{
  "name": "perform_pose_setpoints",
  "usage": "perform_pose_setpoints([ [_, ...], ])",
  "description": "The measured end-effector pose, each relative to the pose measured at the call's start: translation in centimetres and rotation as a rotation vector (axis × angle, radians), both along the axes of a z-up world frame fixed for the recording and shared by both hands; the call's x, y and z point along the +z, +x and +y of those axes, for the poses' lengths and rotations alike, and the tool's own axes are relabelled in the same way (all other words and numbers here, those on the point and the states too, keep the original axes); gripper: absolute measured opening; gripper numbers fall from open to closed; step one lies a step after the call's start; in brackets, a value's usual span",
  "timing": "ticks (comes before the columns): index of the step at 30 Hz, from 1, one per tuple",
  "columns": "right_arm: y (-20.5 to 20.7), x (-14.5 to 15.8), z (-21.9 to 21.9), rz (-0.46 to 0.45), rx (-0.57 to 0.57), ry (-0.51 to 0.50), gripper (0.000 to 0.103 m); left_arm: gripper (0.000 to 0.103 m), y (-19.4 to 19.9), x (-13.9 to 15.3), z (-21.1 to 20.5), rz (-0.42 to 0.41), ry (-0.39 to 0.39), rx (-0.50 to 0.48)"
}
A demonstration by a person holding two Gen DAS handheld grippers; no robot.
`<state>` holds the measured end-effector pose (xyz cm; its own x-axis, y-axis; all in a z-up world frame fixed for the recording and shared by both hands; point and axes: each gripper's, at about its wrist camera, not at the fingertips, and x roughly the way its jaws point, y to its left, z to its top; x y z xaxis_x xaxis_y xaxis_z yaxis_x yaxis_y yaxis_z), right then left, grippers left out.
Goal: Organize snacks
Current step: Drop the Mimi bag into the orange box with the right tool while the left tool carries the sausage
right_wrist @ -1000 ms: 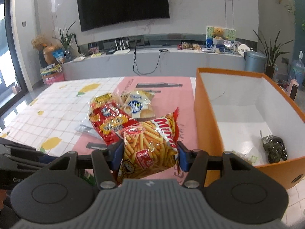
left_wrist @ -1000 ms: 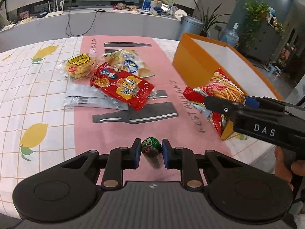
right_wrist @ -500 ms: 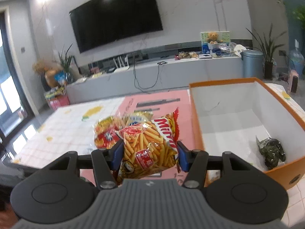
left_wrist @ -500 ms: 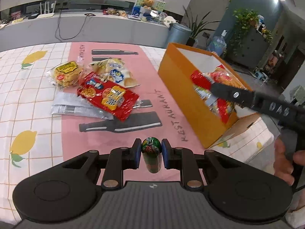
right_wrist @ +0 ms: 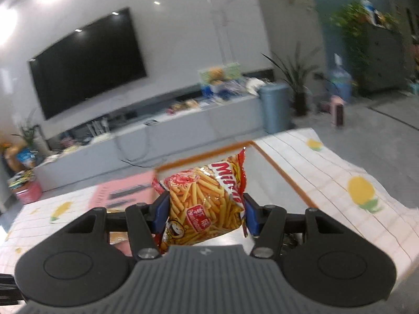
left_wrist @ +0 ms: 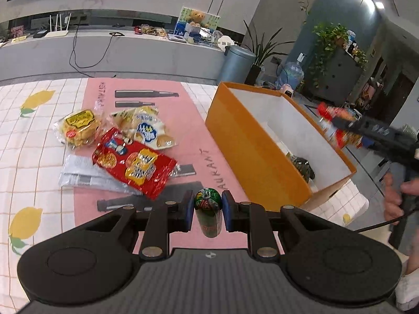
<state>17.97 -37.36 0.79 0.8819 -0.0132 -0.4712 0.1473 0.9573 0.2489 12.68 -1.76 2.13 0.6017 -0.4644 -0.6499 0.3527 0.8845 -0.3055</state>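
- So far, one dark packet [left_wrist: 303, 166] is lying in the orange box [left_wrist: 258, 157] at the table's right edge.
- The right gripper [right_wrist: 205, 210] is clamping the fries bag [right_wrist: 207, 204], seemingly above the box.
- The left gripper [left_wrist: 208, 209] is pinching a green can [left_wrist: 208, 213]; four packets [left_wrist: 133, 162] are waiting mid-table.

A checked tablecloth [left_wrist: 39, 141] printed with lemons covers the table, and a pink mat [left_wrist: 183, 120] with dark bottle shapes lies over its middle. Behind the table runs a long grey cabinet [left_wrist: 104, 52] carrying a white router [left_wrist: 57, 27] and a teddy bear [left_wrist: 196, 17]. A grey bin [left_wrist: 237, 64] stands beside a potted plant [left_wrist: 262, 52]. A black television [right_wrist: 86, 60] hangs on the wall.
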Motion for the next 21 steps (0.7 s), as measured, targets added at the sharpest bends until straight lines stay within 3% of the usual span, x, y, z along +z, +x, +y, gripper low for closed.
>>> perform_pose_setpoints([
  [7, 4.4, -3.0, 0.1, 0.146, 0.033, 0.024, 0.056, 0.024, 1.5, 1.0, -1.1, -0.013, -0.016, -0.009],
  [13, 5.7, -4.5, 0.6, 0.225, 0.005, -0.083, 0.062, 0.024, 2.2, 2.0, -2.4, -0.033, -0.035, -0.023],
  [16, 5.4, -4.5, 0.7, 0.222, 0.002, -0.108, 0.078, 0.024, 2.2, 2.4, -2.6, -0.047, -0.062, -0.036],
  [21, 3.7, -3.1, -0.8, 0.162, -0.052, -0.068, 0.082, 0.024, 2.5, 3.4, -4.0, -0.071, -0.078, -0.046],
])
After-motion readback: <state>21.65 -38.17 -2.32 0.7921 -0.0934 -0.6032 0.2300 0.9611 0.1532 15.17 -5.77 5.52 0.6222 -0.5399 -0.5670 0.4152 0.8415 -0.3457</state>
